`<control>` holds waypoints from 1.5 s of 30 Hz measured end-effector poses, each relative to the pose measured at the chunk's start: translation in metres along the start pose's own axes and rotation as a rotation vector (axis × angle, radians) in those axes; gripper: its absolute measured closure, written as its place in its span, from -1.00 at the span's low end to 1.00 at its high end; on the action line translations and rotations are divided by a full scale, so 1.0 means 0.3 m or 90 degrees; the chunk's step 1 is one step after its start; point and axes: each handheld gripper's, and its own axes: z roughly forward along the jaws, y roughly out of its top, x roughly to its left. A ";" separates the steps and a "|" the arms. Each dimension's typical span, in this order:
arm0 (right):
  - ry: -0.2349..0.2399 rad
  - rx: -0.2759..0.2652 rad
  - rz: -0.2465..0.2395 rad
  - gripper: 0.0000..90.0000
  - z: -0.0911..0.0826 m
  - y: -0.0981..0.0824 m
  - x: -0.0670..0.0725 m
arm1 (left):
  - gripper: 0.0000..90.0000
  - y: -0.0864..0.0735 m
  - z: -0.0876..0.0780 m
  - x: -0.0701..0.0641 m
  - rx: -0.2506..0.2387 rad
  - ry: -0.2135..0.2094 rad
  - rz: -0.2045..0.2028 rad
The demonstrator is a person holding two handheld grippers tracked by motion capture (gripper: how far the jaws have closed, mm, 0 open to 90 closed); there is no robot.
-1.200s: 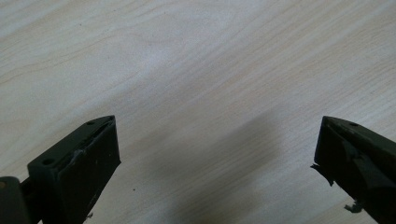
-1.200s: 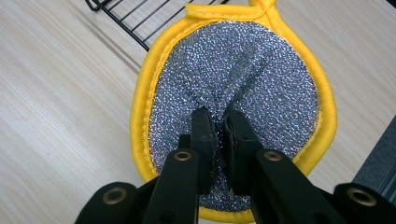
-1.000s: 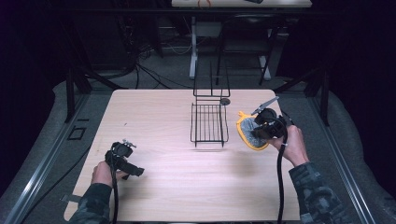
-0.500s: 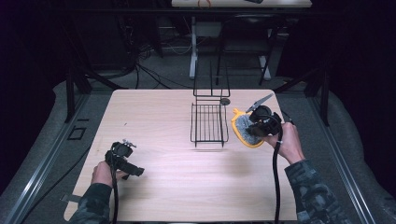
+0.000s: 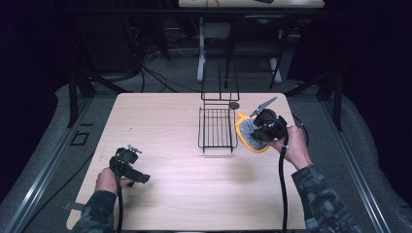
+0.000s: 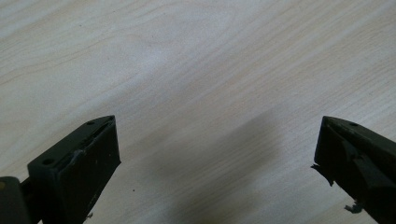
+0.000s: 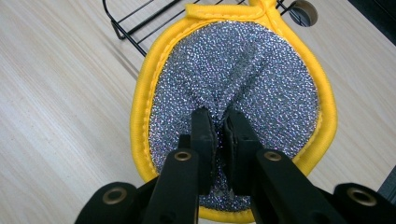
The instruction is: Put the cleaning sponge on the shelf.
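Observation:
A round scrubbing pad (image 7: 261, 70) with a yellow rim and a glittery silver face lies just right of a black wire rack (image 5: 217, 128). My right gripper (image 7: 218, 116) is shut on a pinched fold in the pad's middle. In the high view the pad (image 5: 247, 132) shows beside the rack's right edge, partly under the right gripper (image 5: 260, 132). My left gripper (image 5: 138, 177) rests low at the table's front left. Its jaws stand wide apart over bare wood, as the left gripper (image 6: 215, 140) view shows.
The rack has an upright wire back at its far end, with a small round disc (image 5: 234, 105) next to it. The light wooden table (image 5: 160, 121) has dark floor and stands beyond its far edge.
My right gripper has carried the pad leftward, closer to the rack's right side. The left gripper has stayed put.

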 end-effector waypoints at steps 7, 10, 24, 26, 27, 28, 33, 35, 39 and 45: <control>0.005 -0.002 -0.011 0.86 0.003 0.021 0.015 | -1.00 0.000 0.001 0.001 0.001 0.000 0.000; 0.005 -0.011 -0.017 0.86 0.009 0.032 0.029 | -1.00 0.000 0.000 0.000 0.001 0.000 0.000; 0.015 -0.007 -0.037 0.85 0.066 0.069 0.079 | -1.00 0.000 0.000 -0.001 0.001 0.000 0.001; 0.016 -0.009 -0.041 0.85 0.076 0.076 0.086 | -1.00 0.000 0.000 -0.001 0.001 0.000 0.002; 0.016 -0.008 -0.041 0.85 0.081 0.080 0.091 | -1.00 0.000 0.000 -0.001 0.001 0.000 0.002; 0.014 -0.006 -0.046 0.85 0.087 0.085 0.095 | -1.00 0.000 0.000 0.000 0.001 0.000 0.002; 0.012 -0.001 -0.058 0.85 0.126 0.104 0.122 | -1.00 0.001 0.001 0.000 0.003 -0.001 0.003; 0.014 0.000 -0.060 0.85 0.134 0.108 0.127 | -1.00 0.001 0.001 -0.001 0.003 0.000 0.003; 0.017 0.003 -0.064 0.85 0.166 0.122 0.144 | -1.00 0.001 0.001 -0.001 0.004 0.000 0.004; 0.012 0.000 -0.068 0.85 0.198 0.137 0.163 | -1.00 0.001 0.001 -0.001 0.004 0.000 0.003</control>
